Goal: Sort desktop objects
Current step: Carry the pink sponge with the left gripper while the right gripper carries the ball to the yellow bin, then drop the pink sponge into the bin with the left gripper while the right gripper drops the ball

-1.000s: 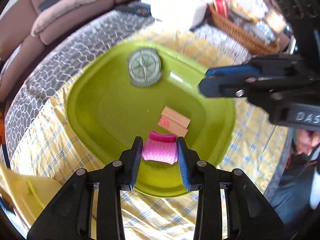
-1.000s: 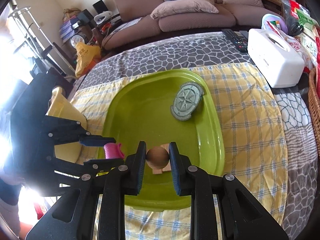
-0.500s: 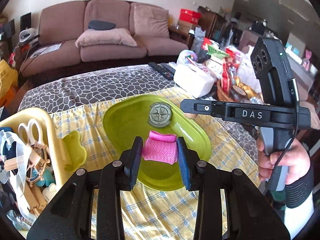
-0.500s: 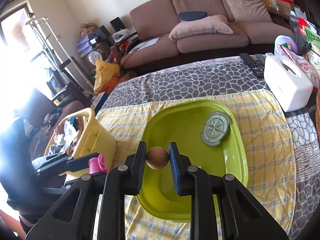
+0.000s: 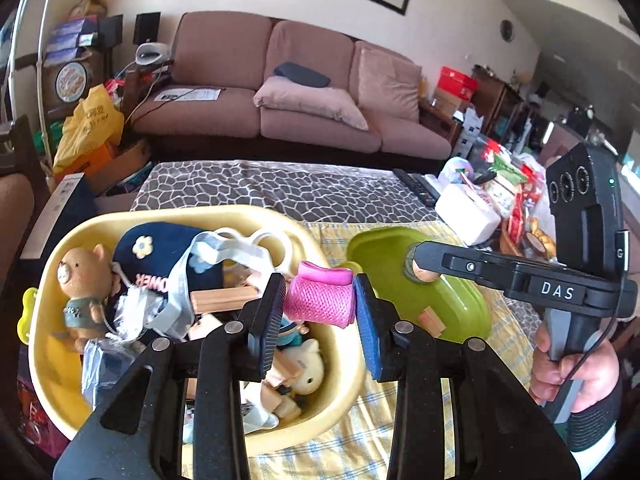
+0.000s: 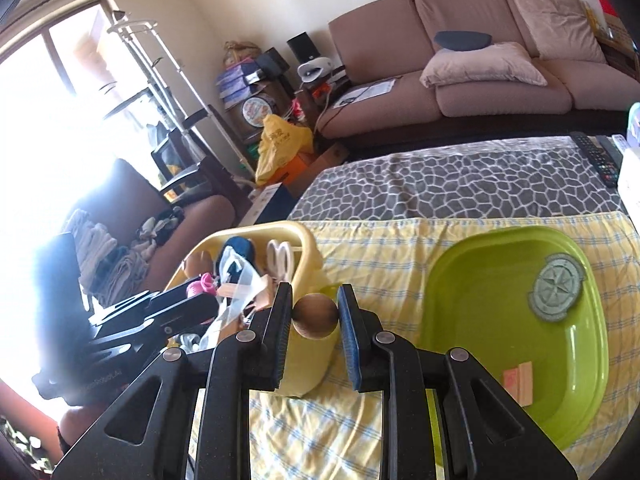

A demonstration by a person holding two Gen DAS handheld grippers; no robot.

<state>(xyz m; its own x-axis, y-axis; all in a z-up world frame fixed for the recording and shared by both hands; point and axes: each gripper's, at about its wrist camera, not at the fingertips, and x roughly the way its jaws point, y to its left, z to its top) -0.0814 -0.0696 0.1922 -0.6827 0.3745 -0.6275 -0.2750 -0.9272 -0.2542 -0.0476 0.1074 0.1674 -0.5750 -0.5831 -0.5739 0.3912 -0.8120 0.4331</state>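
Note:
My left gripper is shut on a pink mesh pouch and holds it above the right rim of the yellow basket, which is full of toys. My right gripper is shut on a brown wooden ball and holds it above the basket's near right corner. The green tray lies to the right and holds a round compass disc and small wooden blocks. The right gripper also shows in the left wrist view, over the green tray.
The basket holds a teddy bear, a navy cap, white scissors and wooden blocks. A white tissue box and snack bags stand at the right. A yellow checked cloth covers the table. A sofa is behind.
Both grippers have lifted from the green tray and moved left toward the yellow basket, each carrying its object. The left gripper now hangs over the basket.

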